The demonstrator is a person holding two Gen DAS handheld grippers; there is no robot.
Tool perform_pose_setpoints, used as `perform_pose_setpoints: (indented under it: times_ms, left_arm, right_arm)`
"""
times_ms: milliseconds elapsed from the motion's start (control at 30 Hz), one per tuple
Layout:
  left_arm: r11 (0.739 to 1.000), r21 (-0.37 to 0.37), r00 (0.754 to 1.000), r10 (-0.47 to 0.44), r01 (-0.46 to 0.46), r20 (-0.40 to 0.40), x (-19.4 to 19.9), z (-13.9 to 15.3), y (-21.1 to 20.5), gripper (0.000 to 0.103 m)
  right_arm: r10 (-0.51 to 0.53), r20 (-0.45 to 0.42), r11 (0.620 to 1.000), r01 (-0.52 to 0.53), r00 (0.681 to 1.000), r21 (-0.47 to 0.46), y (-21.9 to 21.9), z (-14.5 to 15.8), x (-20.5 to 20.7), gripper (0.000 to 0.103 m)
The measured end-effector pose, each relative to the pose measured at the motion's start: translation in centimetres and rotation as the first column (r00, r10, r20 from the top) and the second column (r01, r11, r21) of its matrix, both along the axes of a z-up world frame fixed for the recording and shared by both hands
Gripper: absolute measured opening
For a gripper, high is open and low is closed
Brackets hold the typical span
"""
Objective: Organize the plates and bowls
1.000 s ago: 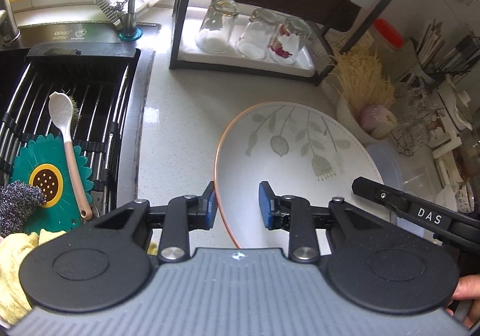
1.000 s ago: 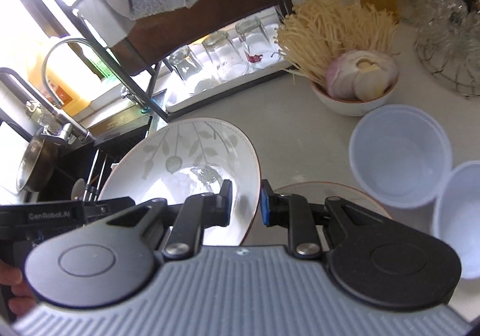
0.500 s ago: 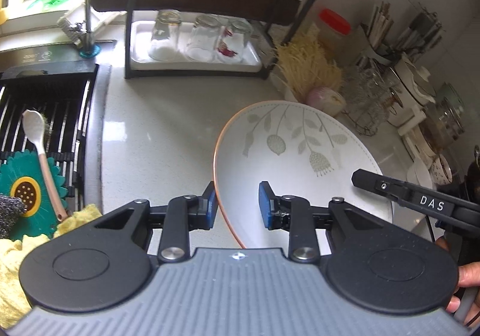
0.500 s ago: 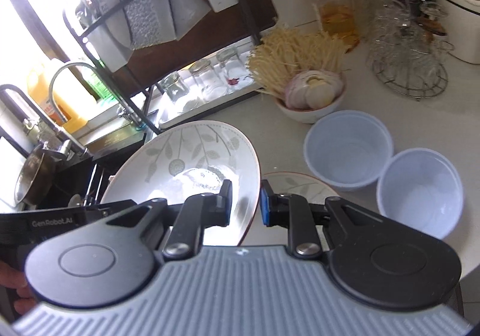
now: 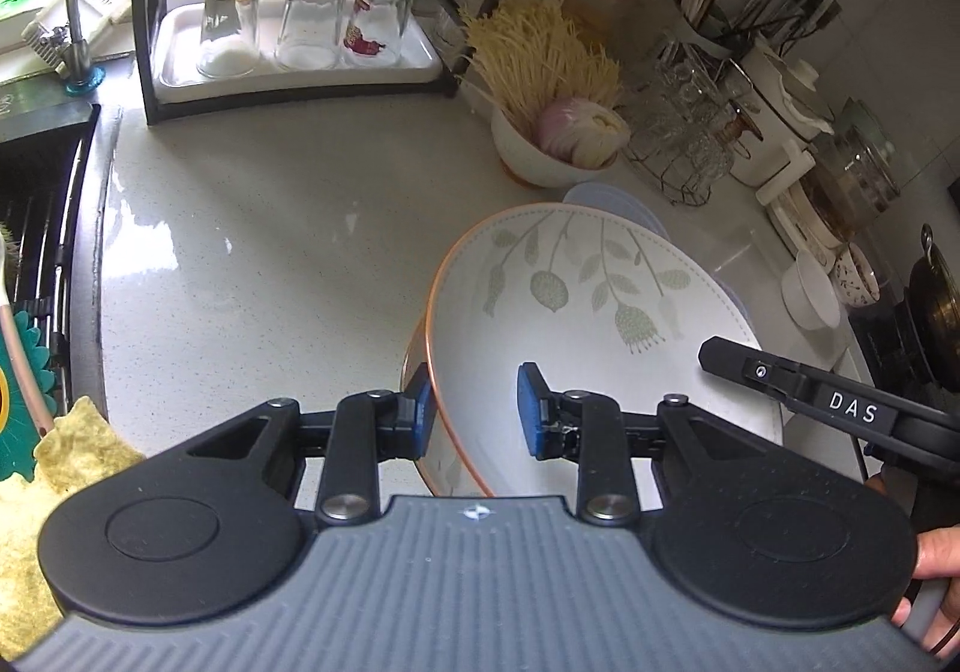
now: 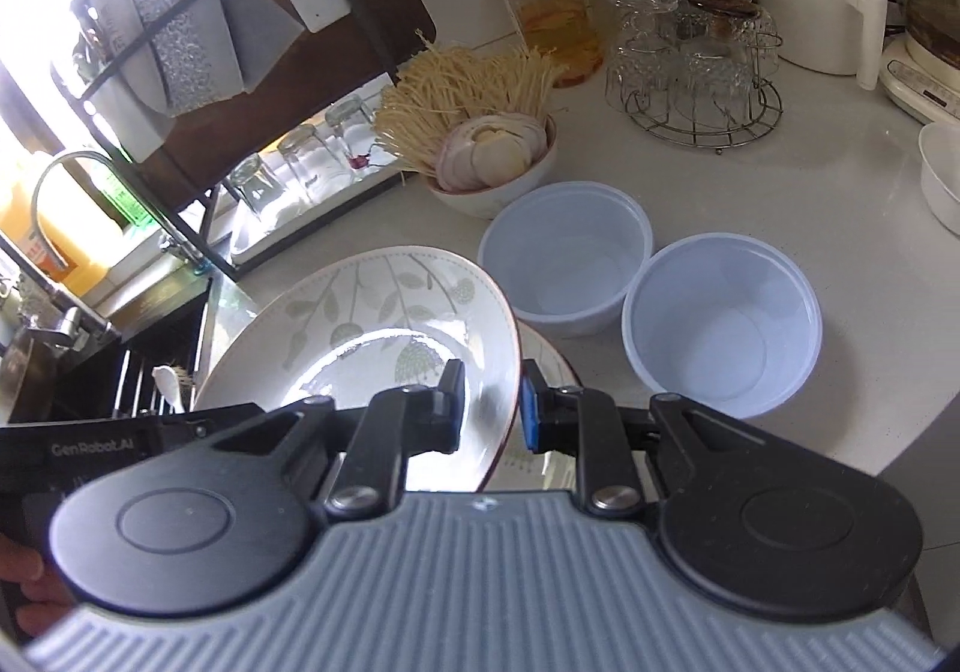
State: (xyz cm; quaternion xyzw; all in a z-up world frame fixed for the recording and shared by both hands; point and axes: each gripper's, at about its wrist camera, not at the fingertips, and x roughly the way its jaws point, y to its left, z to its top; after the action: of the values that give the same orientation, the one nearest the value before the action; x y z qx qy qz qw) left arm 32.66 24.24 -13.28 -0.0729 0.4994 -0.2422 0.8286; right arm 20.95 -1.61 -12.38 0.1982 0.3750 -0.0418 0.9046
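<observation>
A white leaf-patterned plate with a copper rim is held in the air between both grippers. My left gripper straddles its left rim, one pad outside, one inside. My right gripper is shut on its right rim. A second patterned plate lies on the counter just under it. Two empty pale blue plastic bowls stand on the counter to the right of the plate.
A white bowl of enoki and onion stands behind the blue bowls. A black rack with upturned glasses is at the back. A wire glass stand, a red-lidded jar and appliances crowd the right. The sink rack is at the left.
Both grippers have carried the plate to the right, away from the sink, over the second plate and nearer the blue bowls. Both grips are unchanged.
</observation>
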Motion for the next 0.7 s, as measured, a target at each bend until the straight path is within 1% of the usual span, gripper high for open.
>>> perform_pose_setpoints:
  times_ms: [167,467,700]
  left_arm:
    - [1.000,0.013,1.000,0.004,-0.004,-0.011,0.4,-0.9,-0.5,0.033]
    - [0.998,0.064,0.999,-0.006,0.008,-0.038,0.9,-2.8,-1.0,0.033]
    - [0.994,0.101,0.998,-0.026,0.032,-0.060,1.3,-4.0,-1.3,0.033]
  right_arm:
    - [0.000,-0.019,1.000,0.000,1.000,-0.009,-0.2,-1.0,0.4,0.022]
    - [-0.008,-0.067,1.000,0.007,0.998,-0.017,0.2,-3.4,0.9,0.022]
    - [-0.011,-0.075,0.997,0.005,0.997,-0.075,1.0,-4.4,1.3,0.022]
